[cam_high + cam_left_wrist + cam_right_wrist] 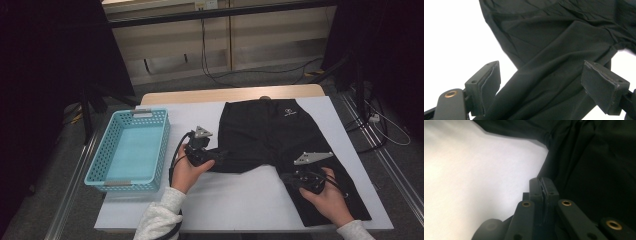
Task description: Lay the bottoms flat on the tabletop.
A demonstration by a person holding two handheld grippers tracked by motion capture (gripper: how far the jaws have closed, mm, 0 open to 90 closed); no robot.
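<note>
A pair of black shorts (270, 130) lies flat on the white table cover (240, 200), waistband at the far side. Its left leg is bunched up toward the crotch. My left gripper (219, 156) is at that bunched leg. In the left gripper view, its jaws stand wide open (541, 72) with folded black cloth (549, 37) lying loosely between them. My right gripper (292, 179) is at the inner edge of the right leg. In the right gripper view, its jaws (544, 181) are pressed together right at the cloth's (594, 157) edge, pinching it.
An empty light-blue plastic basket (100, 150) stands on the left end of the table. Bare white cover lies in front of the shorts. Beyond the table's far edge are a floor with cables (260, 70) and dark stands.
</note>
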